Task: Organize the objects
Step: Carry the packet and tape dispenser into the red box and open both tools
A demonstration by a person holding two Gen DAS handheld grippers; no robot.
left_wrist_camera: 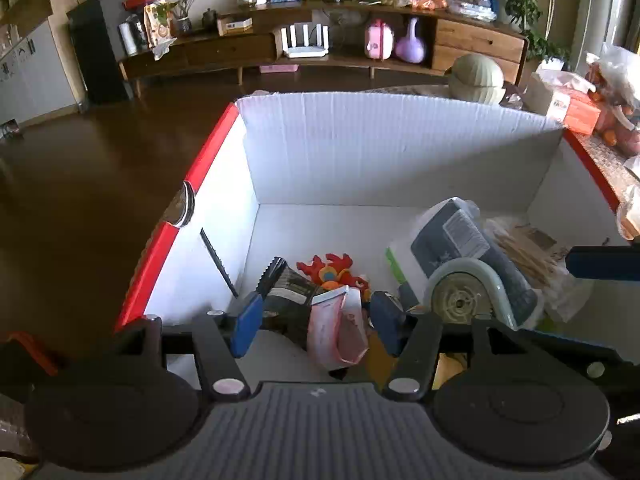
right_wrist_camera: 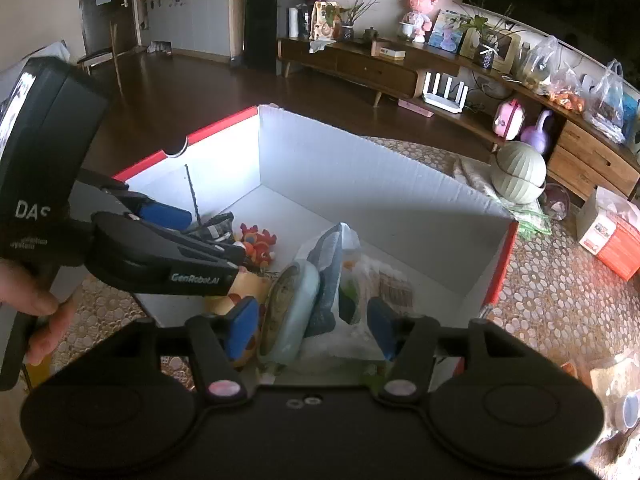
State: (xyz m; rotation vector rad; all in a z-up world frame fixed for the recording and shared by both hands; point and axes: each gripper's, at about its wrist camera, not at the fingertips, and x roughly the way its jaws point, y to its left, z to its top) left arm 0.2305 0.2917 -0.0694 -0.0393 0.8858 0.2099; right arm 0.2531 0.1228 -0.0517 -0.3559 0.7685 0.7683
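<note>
A white cardboard box with a red rim (left_wrist_camera: 208, 160) (right_wrist_camera: 340, 168) holds several items. My left gripper (left_wrist_camera: 316, 322) (right_wrist_camera: 208, 236) hangs open inside its near left part, with a pink pouch (left_wrist_camera: 340, 328) standing loose between the fingers. Behind the pouch lie a dark packet (left_wrist_camera: 288, 284) and an orange-red plush toy (left_wrist_camera: 332, 270) (right_wrist_camera: 258, 242). My right gripper (right_wrist_camera: 310, 330) is open over the box's near right part, straddling a round pale green case (right_wrist_camera: 292, 308) (left_wrist_camera: 460, 300) and a grey bag (right_wrist_camera: 332, 264) (left_wrist_camera: 460, 240). A clear bag of wooden sticks (left_wrist_camera: 524, 252) (right_wrist_camera: 392, 284) lies beside them.
The box sits on a table with a pebble-patterned cloth (right_wrist_camera: 560, 300). A pale green lidded pot (right_wrist_camera: 518, 176) and an orange-and-white carton (right_wrist_camera: 612, 236) stand beyond the box on the right. A person's hand (right_wrist_camera: 36, 312) holds the left gripper's handle. The far half of the box floor is bare.
</note>
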